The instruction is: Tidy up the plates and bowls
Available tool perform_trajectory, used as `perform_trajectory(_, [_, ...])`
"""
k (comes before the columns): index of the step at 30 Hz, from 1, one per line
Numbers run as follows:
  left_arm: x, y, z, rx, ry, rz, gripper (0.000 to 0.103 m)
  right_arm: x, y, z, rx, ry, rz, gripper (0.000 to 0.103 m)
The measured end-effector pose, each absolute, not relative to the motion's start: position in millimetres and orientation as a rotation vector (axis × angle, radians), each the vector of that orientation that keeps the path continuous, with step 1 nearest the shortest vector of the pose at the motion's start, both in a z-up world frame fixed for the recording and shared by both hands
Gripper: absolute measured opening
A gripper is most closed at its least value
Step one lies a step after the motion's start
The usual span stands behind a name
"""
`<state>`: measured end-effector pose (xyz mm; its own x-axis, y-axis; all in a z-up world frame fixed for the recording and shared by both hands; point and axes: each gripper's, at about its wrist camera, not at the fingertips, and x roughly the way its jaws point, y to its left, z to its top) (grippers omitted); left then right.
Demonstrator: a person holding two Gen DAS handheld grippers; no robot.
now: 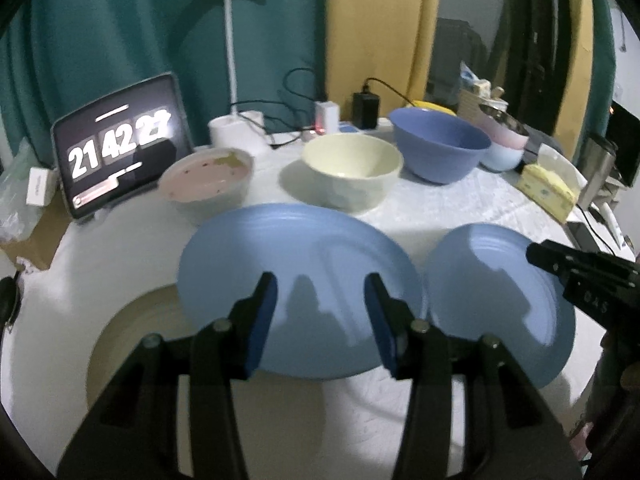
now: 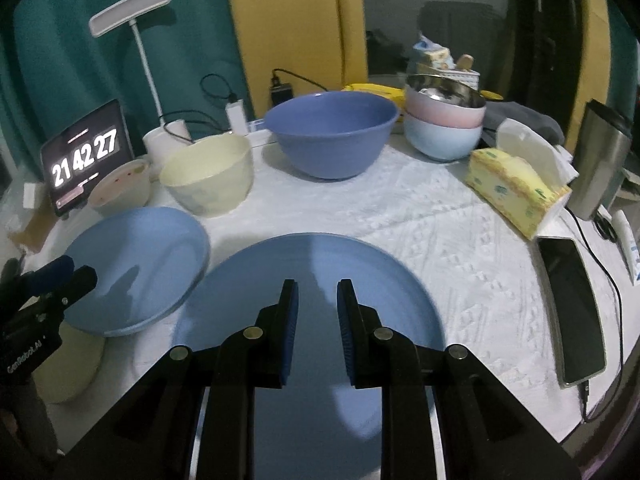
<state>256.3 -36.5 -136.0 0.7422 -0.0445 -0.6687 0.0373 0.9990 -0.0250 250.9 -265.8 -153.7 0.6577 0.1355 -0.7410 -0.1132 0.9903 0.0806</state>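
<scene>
While both grippers hover over the white-clothed table (image 2: 460, 240): two blue plates side by side, rims near or touching, cannot tell. Left plate (image 1: 296, 276) dead ahead at 12 o'clock of left gripper (image 1: 322, 320), fingers spread wide, nothing held. Right plate (image 2: 320, 280) at 12 under right gripper (image 2: 317, 328), parted narrowly, nothing held. Round, no long axis; each arm nearer its own plate. Bowls beyond, 11 to 1 o'clock.

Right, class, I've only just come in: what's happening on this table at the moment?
A person holds two grippers over two blue plates on the white-clothed table. The left gripper hangs open above the left plate, the right gripper open above the right plate. Neither grips anything. Cream, blue and pink-lined bowls stand unstacked behind.
</scene>
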Motion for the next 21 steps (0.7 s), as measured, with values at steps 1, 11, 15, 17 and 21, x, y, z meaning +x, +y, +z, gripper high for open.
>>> perform_trajectory(1, [256,-32,-137,-0.014,0.732,-0.039,0.047,251,-262,-154,0.024,0.842,0.146,0.022])
perform_trajectory(11, [257,15,-145,-0.068,0.731,0.037,0.047,260,-222,-159,-0.015,0.874,0.206,0.022])
perform_trajectory(15, [259,29,-146,-0.087,0.728,0.051,0.047,265,-205,-162,-0.025,0.887,0.233,0.022])
perform_trajectory(17, [260,34,-146,-0.093,0.725,0.059,0.047,268,-197,-163,-0.031,0.893,0.247,0.022])
perform_trajectory(21, [266,42,-150,-0.099,0.736,0.075,0.047,277,-183,-165,-0.040,0.904,0.271,0.022])
